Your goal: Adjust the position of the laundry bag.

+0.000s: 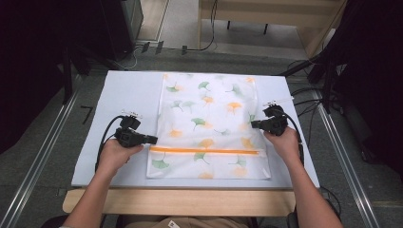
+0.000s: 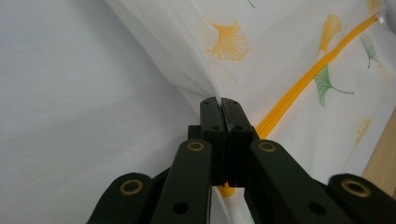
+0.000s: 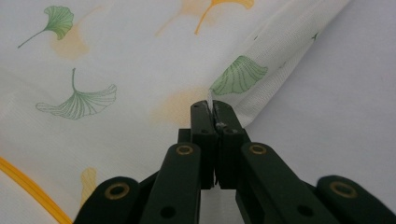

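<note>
While the high view blurs it, both tongs (image 2: 221, 103) (image 3: 211, 108) pinch the mesh bag's (image 1: 209, 109) edges.

Left gripper (image 1: 153, 139) and right gripper (image 1: 253, 124), both with fingers (image 2: 211, 122) pressed together, forearms low, pointing inward.

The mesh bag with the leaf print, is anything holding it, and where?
Both. The left tool pinches the bag at its left edge, the right tool at its right edge.

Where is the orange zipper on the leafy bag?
In the high view the orange zipper runs across the near end of the leafy bag, starting just beside the left gripper and ending near the person's right hand.
</note>
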